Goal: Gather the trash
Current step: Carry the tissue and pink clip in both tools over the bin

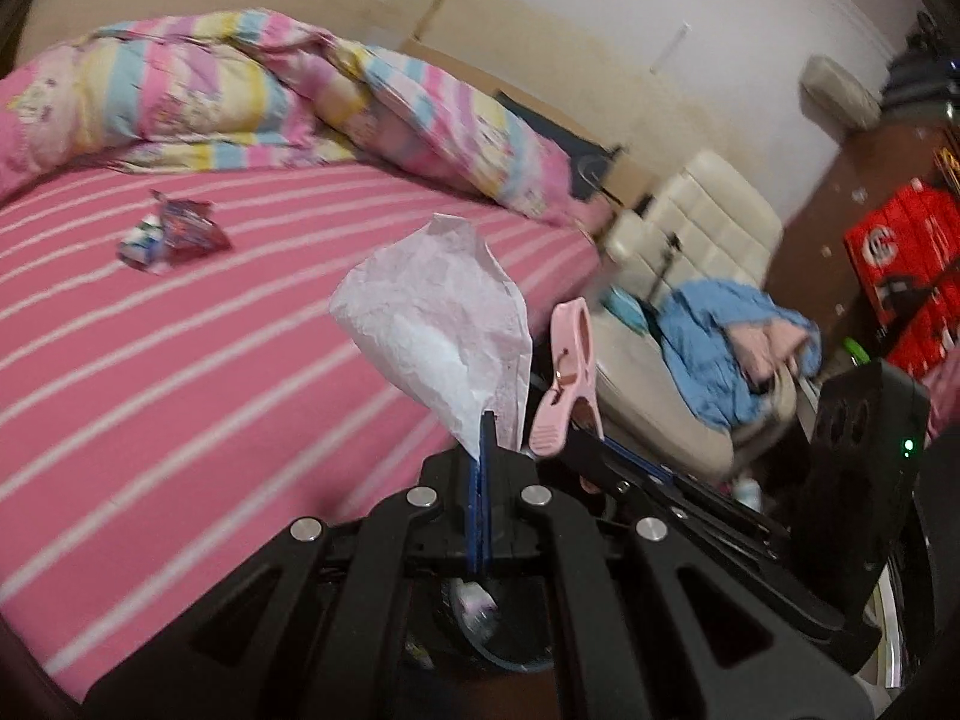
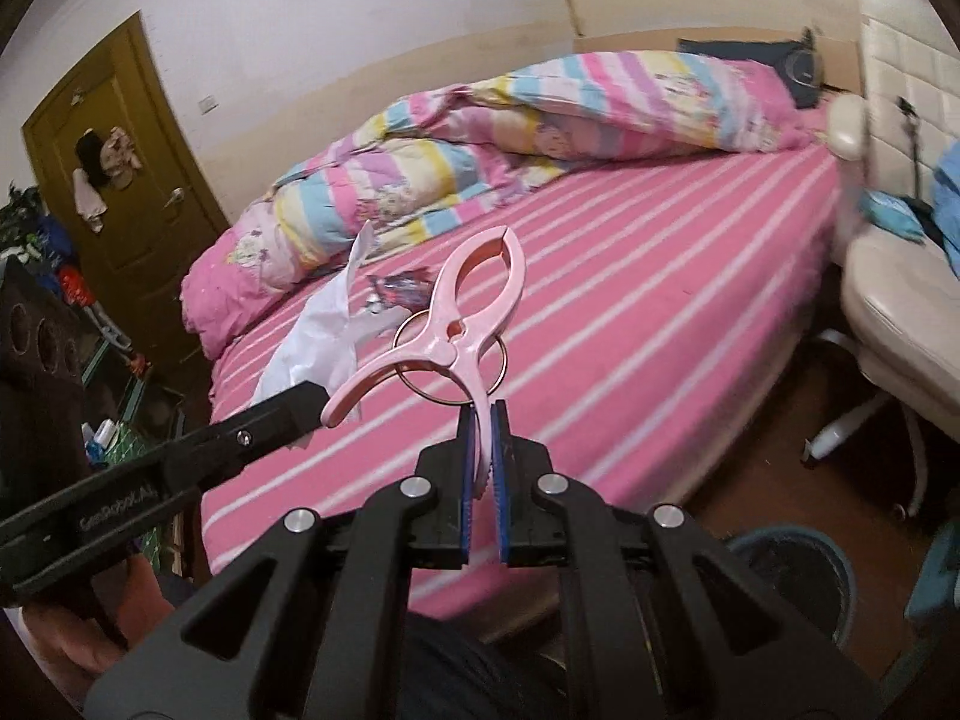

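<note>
My left gripper (image 1: 487, 420) is shut on a crumpled white paper (image 1: 438, 324), which stands up above its fingertips over the pink striped bed (image 1: 198, 372). My right gripper (image 2: 482, 414) is shut on one handle of a large pink plastic clip (image 2: 474, 294) with a metal ring; the same clip (image 1: 567, 372) shows just right of the paper in the left wrist view. A crushed red and blue wrapper (image 1: 174, 234) lies on the bed, also visible as the wrapper (image 2: 399, 291) behind the clip. The paper (image 2: 318, 336) and left gripper arm appear at left in the right wrist view.
A rumpled striped quilt (image 1: 240, 90) lies along the far side of the bed. A cream chair (image 1: 690, 276) with blue clothes (image 1: 720, 354) stands to the right. A dark round bin (image 2: 792, 570) sits on the floor near the bed's corner. A yellow door (image 2: 120, 180) is at far left.
</note>
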{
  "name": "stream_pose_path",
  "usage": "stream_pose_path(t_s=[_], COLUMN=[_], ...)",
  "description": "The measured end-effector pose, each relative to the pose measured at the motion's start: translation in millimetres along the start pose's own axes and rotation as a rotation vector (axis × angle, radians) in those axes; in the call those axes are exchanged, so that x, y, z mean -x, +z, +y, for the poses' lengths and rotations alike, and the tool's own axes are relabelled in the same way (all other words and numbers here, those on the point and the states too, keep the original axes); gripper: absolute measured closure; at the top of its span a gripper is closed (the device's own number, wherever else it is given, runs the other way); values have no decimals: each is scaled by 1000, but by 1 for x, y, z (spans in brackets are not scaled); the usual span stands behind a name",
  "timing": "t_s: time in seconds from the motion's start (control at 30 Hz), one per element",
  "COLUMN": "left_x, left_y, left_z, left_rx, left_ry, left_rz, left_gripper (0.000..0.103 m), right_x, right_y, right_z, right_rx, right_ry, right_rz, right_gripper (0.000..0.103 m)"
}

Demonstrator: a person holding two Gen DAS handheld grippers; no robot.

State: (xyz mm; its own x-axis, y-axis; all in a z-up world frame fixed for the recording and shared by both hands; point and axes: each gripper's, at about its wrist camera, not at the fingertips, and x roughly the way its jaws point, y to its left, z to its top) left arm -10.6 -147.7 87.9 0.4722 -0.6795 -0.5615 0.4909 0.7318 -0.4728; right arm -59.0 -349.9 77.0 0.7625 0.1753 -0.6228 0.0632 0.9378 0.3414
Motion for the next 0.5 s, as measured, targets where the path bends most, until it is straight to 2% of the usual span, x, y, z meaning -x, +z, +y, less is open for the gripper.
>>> stream_pose_path(t_s=[0.27,0.5], left_x=[-55,-116], left_y=[-34,-76], left_z=[-46,-72], left_rx=[-69,-125], left_ry=[-57,-146], left_rz=[153,338], left_gripper=[103,103], right_x=[27,38], right_y=[-36,-71], right_z=[-73,-141], right_rx=[-103,-188], right_ry=[-116,-205], right_rz=[21,68], right_gripper=[97,97])
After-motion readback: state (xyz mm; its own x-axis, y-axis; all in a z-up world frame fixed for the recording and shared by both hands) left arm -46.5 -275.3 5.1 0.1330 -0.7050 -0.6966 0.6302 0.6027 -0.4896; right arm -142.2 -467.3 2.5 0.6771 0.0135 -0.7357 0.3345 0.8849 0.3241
